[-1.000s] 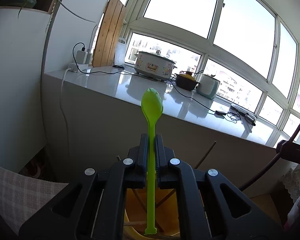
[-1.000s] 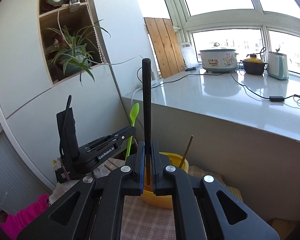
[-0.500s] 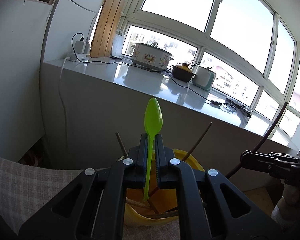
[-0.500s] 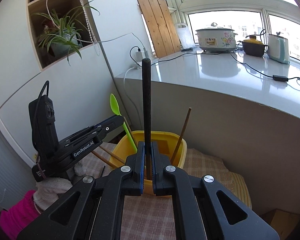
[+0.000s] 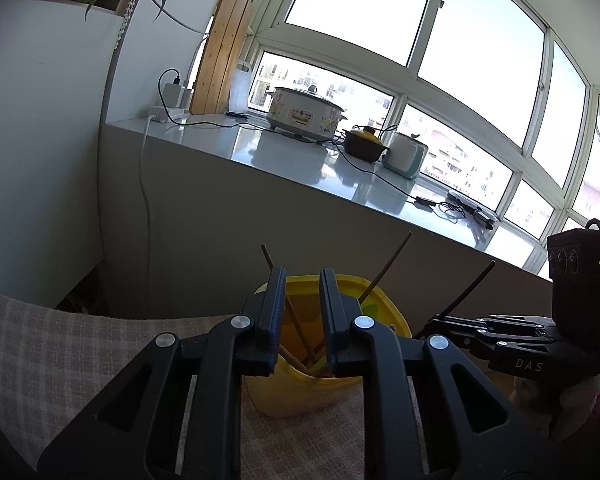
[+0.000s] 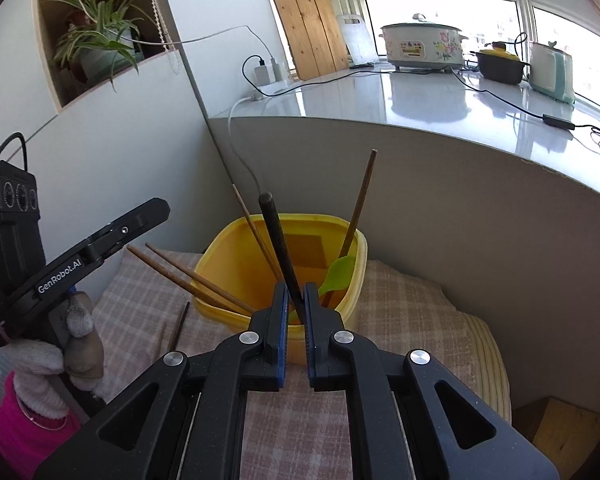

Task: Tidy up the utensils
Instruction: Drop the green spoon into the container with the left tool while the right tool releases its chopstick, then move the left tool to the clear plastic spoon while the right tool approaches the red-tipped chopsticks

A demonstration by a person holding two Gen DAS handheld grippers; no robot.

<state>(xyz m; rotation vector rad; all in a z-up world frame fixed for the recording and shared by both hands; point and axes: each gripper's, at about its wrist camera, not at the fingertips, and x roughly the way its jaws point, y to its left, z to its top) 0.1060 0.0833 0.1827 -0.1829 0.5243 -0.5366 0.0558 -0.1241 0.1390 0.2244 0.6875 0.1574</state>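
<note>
- Right wrist view: the yellow tub [image 6: 236, 240] sits on the checked cloth [image 6: 404, 300] below the counter [image 6: 420, 92].
- The left gripper [image 5: 298, 280] is spread wide, holding nothing, above the tub.
- The right gripper [image 6: 296, 292] stands narrowly parted around a dark stick [image 6: 278, 244]; contact unclear.
- The green spoon [image 6: 338, 274] lies inside the tub among chopsticks [image 6: 360, 204].

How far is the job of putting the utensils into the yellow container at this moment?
Done: green spoon lies in the yellow container; left gripper is open. In hand: right gripper lowers a black stick in. Left: two chopsticks on the cloth.
</note>
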